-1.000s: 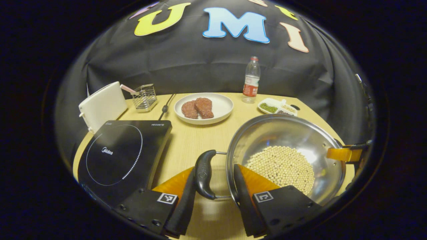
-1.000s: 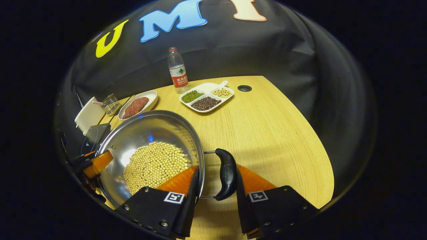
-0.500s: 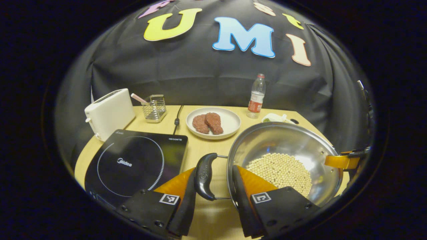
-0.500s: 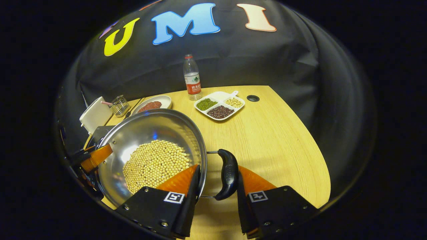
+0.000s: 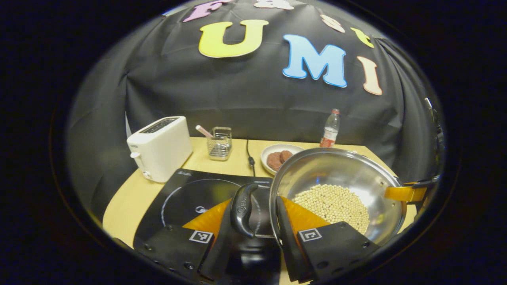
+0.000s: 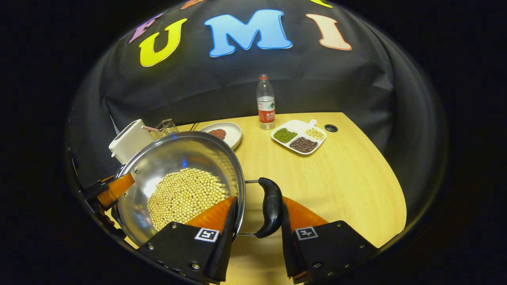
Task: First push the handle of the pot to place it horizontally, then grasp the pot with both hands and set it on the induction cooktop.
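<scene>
Left gripper view: a white toaster (image 5: 160, 147), wire basket (image 5: 220, 143) and plate of meat (image 5: 279, 156) stand behind the black induction cooktop (image 5: 190, 198). The left gripper (image 5: 253, 221) brackets the pot's black left handle (image 5: 242, 209) and steel rim; whether its jaws press is unclear.

Right gripper view: bottle (image 6: 265, 103) and divided bean dish (image 6: 299, 136) sit on the wooden tabletop (image 6: 336, 182). The right gripper (image 6: 255, 221) likewise brackets the right handle (image 6: 271, 206) of the shiny, bean-filled pot (image 6: 178, 186).

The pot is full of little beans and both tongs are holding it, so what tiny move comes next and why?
Probably a little more sideways travel toward the induction cooktop, kept level. The left tongs and right tongs each grip a black handle, and the pot overlaps just the cooktop's near edge, short of the ring's centre. Staying level keeps the beans in.
</scene>
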